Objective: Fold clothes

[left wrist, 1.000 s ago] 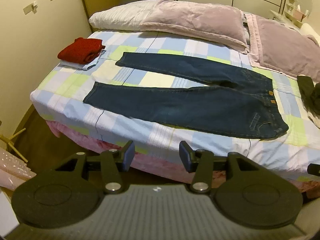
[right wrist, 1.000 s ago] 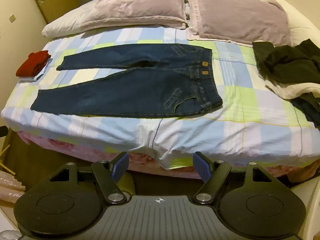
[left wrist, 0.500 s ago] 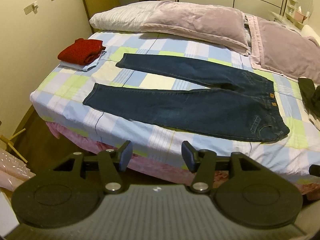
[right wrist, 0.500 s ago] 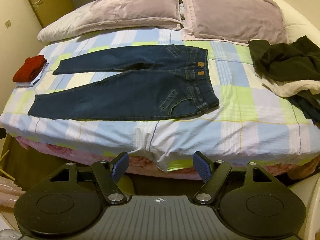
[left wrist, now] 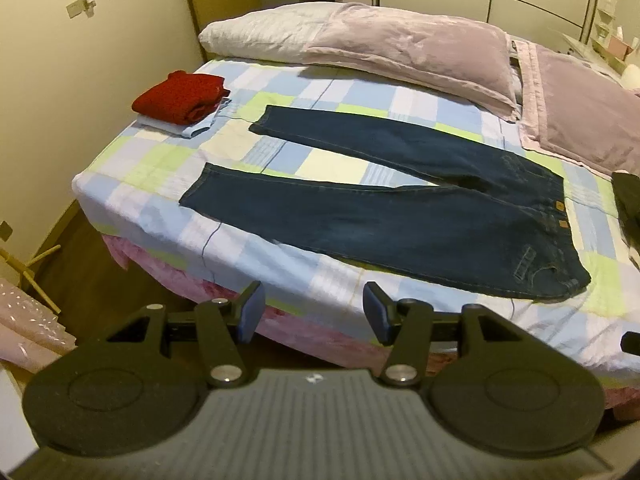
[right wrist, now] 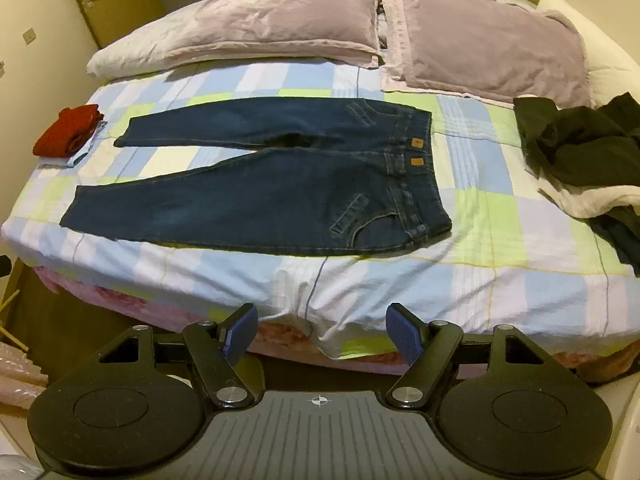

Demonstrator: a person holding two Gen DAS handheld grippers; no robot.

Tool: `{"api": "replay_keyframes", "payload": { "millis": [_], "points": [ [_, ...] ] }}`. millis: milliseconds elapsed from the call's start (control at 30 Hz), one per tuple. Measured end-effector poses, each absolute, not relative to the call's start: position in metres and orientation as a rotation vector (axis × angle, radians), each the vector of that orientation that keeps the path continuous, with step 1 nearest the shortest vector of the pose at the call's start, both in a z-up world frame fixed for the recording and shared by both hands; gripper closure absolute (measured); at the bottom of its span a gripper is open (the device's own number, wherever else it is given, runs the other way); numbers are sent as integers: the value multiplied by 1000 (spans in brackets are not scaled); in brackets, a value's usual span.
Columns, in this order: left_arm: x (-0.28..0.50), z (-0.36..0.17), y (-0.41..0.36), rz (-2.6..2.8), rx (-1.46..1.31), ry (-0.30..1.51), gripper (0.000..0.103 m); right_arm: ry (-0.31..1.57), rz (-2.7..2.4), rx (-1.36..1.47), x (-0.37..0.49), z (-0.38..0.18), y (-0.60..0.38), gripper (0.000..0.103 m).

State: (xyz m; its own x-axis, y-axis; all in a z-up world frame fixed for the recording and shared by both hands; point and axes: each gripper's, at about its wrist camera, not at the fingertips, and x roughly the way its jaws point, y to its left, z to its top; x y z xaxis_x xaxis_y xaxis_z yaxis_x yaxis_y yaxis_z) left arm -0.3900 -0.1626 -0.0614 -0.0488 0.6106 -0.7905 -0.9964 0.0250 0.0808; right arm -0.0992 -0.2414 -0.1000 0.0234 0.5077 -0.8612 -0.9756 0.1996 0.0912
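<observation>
Dark blue jeans (left wrist: pixel 400 216) (right wrist: pixel 280 192) lie spread flat on the checked bed sheet (left wrist: pixel 168 160), legs apart and pointing left, waistband to the right. My left gripper (left wrist: pixel 314 312) hangs open off the near bed edge, below the lower leg. In the right wrist view my right gripper (right wrist: pixel 322 332) is open too, off the bed edge in front of the jeans' seat. Neither holds anything.
A folded red sweater (left wrist: pixel 180 96) (right wrist: pixel 68 130) sits on a folded light blue garment at the bed's far left. A heap of dark and white clothes (right wrist: pixel 580 152) lies on the right. Two lilac pillows (right wrist: pixel 280 28) line the headboard. A wall stands to the left.
Both grippers have tilted or drawn back slightly, so the bed sits a little lower and fuller in view. The jeans have not moved. The jaws stay open.
</observation>
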Motion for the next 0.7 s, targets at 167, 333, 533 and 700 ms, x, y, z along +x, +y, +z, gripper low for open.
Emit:
{"api": "replay_keyframes", "payload": {
  "millis": [167, 333, 533, 700],
  "points": [
    [-390, -62, -148, 1479, -642, 778, 52, 934, 1283, -638, -92, -104, -233, 29],
    [-387, -68, -118, 1467, -650, 774, 52, 938, 1268, -643, -85, -107, -215, 29],
    [-386, -81, -66, 1427, -662, 756, 53, 970, 1223, -634, -68, -119, -180, 29],
    [-395, -91, -3, 1387, -665, 788, 53, 996, 1162, -591, -54, -122, -136, 29]
  ]
}}
